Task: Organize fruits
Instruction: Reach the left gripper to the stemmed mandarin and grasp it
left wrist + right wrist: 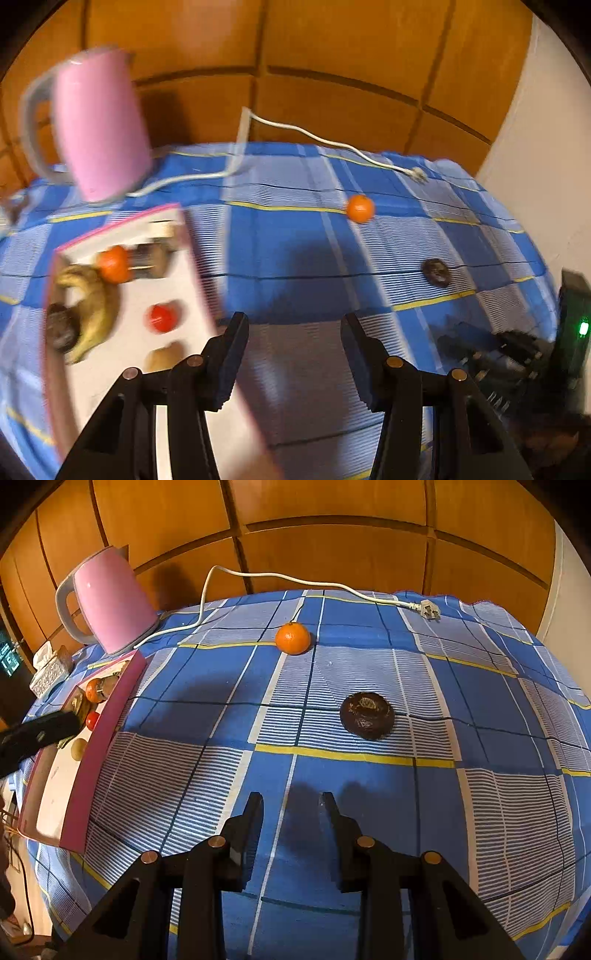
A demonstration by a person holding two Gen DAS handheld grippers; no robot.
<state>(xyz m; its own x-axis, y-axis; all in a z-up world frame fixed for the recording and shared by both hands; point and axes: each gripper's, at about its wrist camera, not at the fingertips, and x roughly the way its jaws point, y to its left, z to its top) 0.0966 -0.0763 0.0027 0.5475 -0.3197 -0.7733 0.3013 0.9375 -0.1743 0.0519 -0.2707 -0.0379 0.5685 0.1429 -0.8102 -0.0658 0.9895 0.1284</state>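
Observation:
A pink-rimmed white box point(192, 258) at the left holds a banana point(92, 314), an orange point(114, 264), a red fruit point(162, 317) and a dark fruit point(61, 326); it also shows in the right wrist view point(107, 738). A loose orange point(293, 638) and a dark round fruit point(366, 715) lie on the blue checked cloth point(332, 782); both show in the left wrist view, the orange point(360, 208) and the dark fruit point(436, 272). My left gripper point(293, 328) is open and empty beside the box's right rim. My right gripper point(291, 801) is open and empty, short of the dark fruit.
A pink kettle point(110, 602) stands at the back left with its white cord point(280, 578) and plug point(428, 610) trailing across the cloth's far edge. A tissue box point(50, 668) sits left of the kettle. Wooden panels stand behind. A black device with a green light point(576, 325) is at the right.

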